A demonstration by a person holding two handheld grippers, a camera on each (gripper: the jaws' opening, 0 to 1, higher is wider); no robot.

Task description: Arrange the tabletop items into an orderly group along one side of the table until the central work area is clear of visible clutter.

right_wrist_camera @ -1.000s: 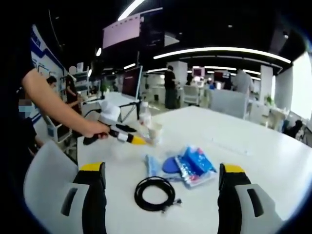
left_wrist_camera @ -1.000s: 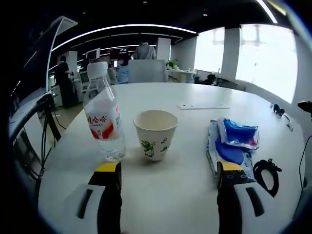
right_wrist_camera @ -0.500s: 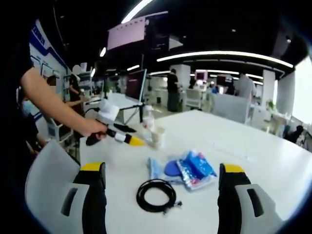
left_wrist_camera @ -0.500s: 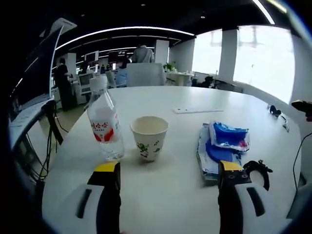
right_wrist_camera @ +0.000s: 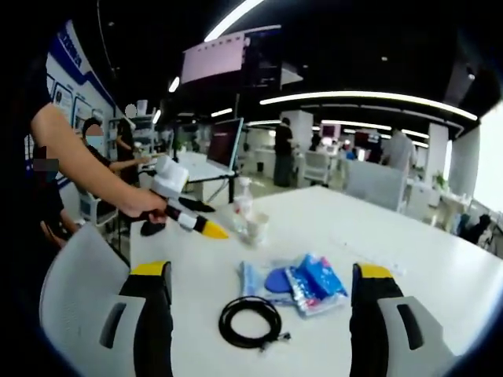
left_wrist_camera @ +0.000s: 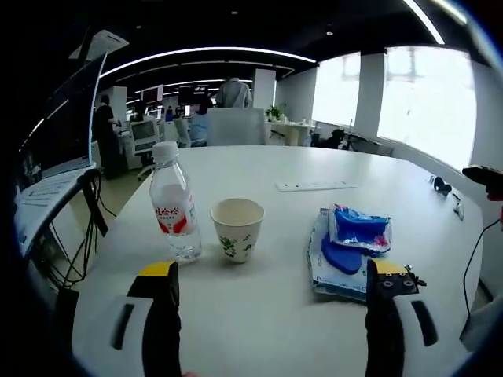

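Note:
A clear water bottle point(left_wrist_camera: 174, 203) with a red label stands on the white table point(left_wrist_camera: 259, 314), and a paper cup point(left_wrist_camera: 237, 228) stands just right of it. Right of the cup lies a flat pile of blue and white packets point(left_wrist_camera: 347, 243). My left gripper point(left_wrist_camera: 269, 276) hangs open in front of the cup, touching nothing. In the right gripper view the same bottle point(right_wrist_camera: 243, 199), cup point(right_wrist_camera: 256, 227) and packets point(right_wrist_camera: 299, 280) lie ahead, with a coiled black cable point(right_wrist_camera: 250, 321) nearest. My right gripper point(right_wrist_camera: 258, 276) is open above that cable. The left gripper point(right_wrist_camera: 187, 218) comes in from the left, held by a hand.
A white power strip point(left_wrist_camera: 314, 186) lies farther back on the table. White chairs point(left_wrist_camera: 233, 126) stand at the far side, a monitor on a stand point(left_wrist_camera: 59, 118) to the left. People stand in the office behind. The table's near edge curves below my jaws.
Both views have pulled back, so bottle, cup and packets look smaller and farther. The things on the table have not moved. Both grippers stay open.

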